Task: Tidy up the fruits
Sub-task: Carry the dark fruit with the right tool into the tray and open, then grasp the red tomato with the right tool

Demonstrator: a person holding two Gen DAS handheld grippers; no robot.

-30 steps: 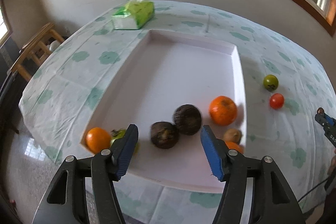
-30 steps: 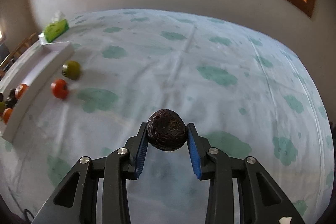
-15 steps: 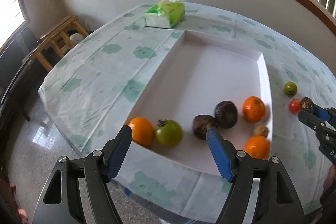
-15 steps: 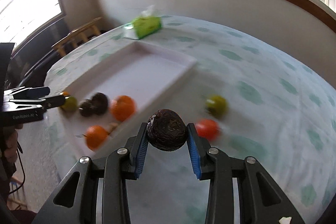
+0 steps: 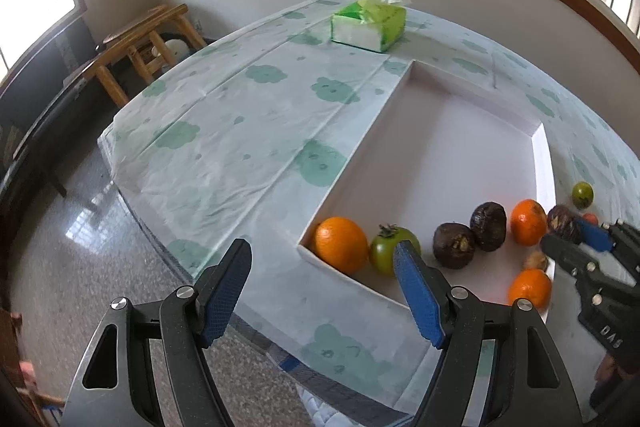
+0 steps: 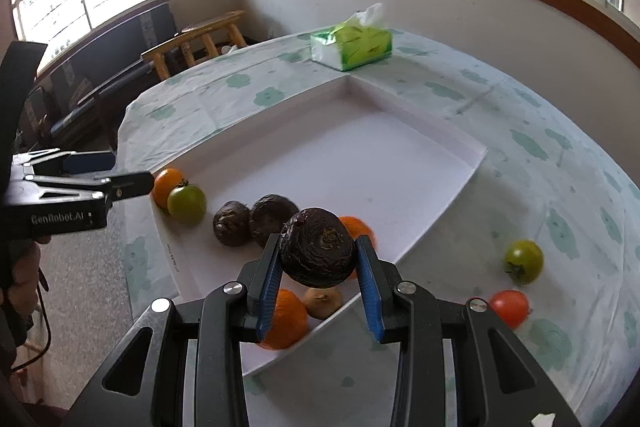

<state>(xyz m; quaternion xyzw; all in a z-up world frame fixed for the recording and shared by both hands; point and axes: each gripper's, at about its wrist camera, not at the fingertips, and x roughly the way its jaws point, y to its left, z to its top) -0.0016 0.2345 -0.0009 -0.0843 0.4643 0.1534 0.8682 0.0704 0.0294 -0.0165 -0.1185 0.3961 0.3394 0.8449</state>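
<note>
right hand-held gripper [image 6: 317,281] clamps dark wrinkled fruit [image 6: 318,253] over tray [image 6: 400,163] near corner, apparently for sorting | left hand-held gripper [image 5: 322,291] released, empty, beside tray.

My pads [image 6: 370,287] are ribbed blue rubber; the passionfruit [image 6: 318,253] is wrinkled and matt; the tray [image 6: 400,131] is smooth.

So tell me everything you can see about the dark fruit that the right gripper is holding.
The dark fruit is roundish, brown-black and wrinkled, with a small stem scar facing the camera. It is clamped between the blue pads of the right gripper, held in the air above the near corner of the white tray. Only the pads touch it.
</note>
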